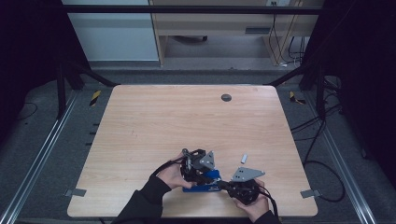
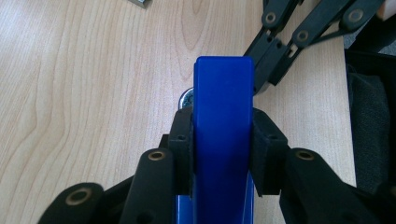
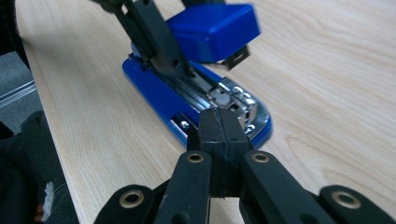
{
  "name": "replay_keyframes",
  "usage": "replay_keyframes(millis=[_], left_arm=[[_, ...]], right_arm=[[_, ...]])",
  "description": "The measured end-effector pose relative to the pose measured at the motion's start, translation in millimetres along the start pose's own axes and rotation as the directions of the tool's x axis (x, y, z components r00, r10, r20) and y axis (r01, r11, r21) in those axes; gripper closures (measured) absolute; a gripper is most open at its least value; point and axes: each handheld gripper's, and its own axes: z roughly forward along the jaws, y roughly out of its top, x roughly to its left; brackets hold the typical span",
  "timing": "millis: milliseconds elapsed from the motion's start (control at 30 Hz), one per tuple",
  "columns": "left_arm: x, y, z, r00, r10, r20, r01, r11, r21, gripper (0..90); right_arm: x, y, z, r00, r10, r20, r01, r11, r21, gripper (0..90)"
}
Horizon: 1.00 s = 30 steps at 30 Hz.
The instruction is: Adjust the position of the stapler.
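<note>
A blue stapler (image 1: pixel 201 187) lies near the table's front edge with its top cover (image 3: pixel 212 30) swung up off the base (image 3: pixel 154 91). The metal staple channel (image 3: pixel 229 95) is bared. My left gripper (image 2: pixel 223 140) is shut on the cover, its pads (image 2: pixel 184 140) pressing both sides. My right gripper (image 3: pixel 221 126) is shut with nothing between its jaws. Its tips sit at the front end of the base, beside the channel. In the high view the left gripper (image 1: pixel 198 169) stands over the stapler and the right gripper (image 1: pixel 224 185) comes in from the right.
A small strip of staples (image 1: pixel 243 158) lies on the wood to the right of the stapler. A dark round grommet (image 1: pixel 226 97) sits near the table's far edge. The table's front edge (image 1: pixel 187 215) is close behind both hands.
</note>
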Motion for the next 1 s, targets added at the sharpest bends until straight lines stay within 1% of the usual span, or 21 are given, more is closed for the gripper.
replay_keyframes(millis=[67, 100, 167, 200, 233, 367, 567, 700, 733, 833, 933, 1000], left_arm=[[0.0, -0.2, -0.1, 1.0000, 0.000, -0.001, 0.000, 1.0000, -0.002, 65.6], [-0.3, -0.2, -0.2, 1.0000, 0.001, -0.002, -0.001, 1.0000, -0.002, 65.5], [-0.4, -0.6, -0.3, 1.0000, 0.001, -0.002, -0.001, 1.0000, -0.003, 65.5], [-0.4, -0.6, -0.3, 1.0000, 0.001, -0.002, -0.001, 1.0000, -0.003, 65.6], [-0.3, -0.8, -0.3, 1.0000, -0.003, -0.002, 0.003, 1.0000, -0.006, 65.5], [-0.8, -0.6, -0.6, 1.0000, -0.002, -0.005, 0.002, 1.0000, -0.004, 65.5], [-0.8, -0.6, -0.5, 1.0000, -0.001, -0.005, 0.001, 1.0000, -0.004, 65.5], [-0.8, -0.6, -0.4, 1.0000, -0.001, -0.005, 0.001, 1.0000, -0.004, 65.5], [-0.7, -0.6, -0.4, 1.0000, -0.002, -0.005, 0.002, 1.0000, -0.004, 65.5], [-0.7, -0.5, -0.5, 1.0000, -0.001, -0.005, 0.001, 1.0000, -0.003, 65.5], [-0.5, -0.5, -0.5, 1.0000, -0.002, -0.003, 0.002, 1.0000, -0.004, 65.5], [-0.5, -0.5, -0.6, 1.0000, -0.001, -0.004, 0.001, 1.0000, -0.004, 65.5]], right_arm=[[-0.6, 0.3, -1.9, 1.0000, 0.000, 0.006, 0.000, 1.000, -0.003, 90.0], [-3.0, 0.4, -6.5, 0.9998, -0.011, 0.014, 0.011, 1.000, -0.021, 90.0], [-4.2, 0.4, -10.4, 0.9998, -0.018, 0.010, 0.018, 0.999, -0.040, 90.0], [-4.2, 0.4, -10.4, 0.9998, -0.018, 0.010, 0.018, 0.999, -0.040, 90.0], [-4.9, 1.3, -13.6, 0.9992, -0.039, 0.003, 0.039, 0.998, -0.057, 90.0], [-6.5, 4.0, -12.5, 0.9984, -0.057, -0.002, 0.057, 0.997, -0.058, 90.0], [-10.3, 6.7, -8.6, 0.9985, -0.054, -0.001, 0.054, 0.997, -0.050, 90.0], [-12.6, 7.1, -6.5, 0.9980, -0.061, -0.016, 0.060, 0.997, -0.052, 90.0], [-14.3, 7.5, -5.7, 0.9979, -0.060, -0.026, 0.058, 0.997, -0.053, 90.0], [-15.4, 7.8, -6.1, 0.9977, -0.062, -0.026, 0.060, 0.996, -0.061, 90.0], [-17.5, 8.0, -6.4, 0.9966, -0.068, -0.047, 0.065, 0.996, -0.067, 90.0], [-17.2, 8.2, -5.8, 0.9950, -0.071, -0.071, 0.065, 0.995, -0.075, 90.0]])
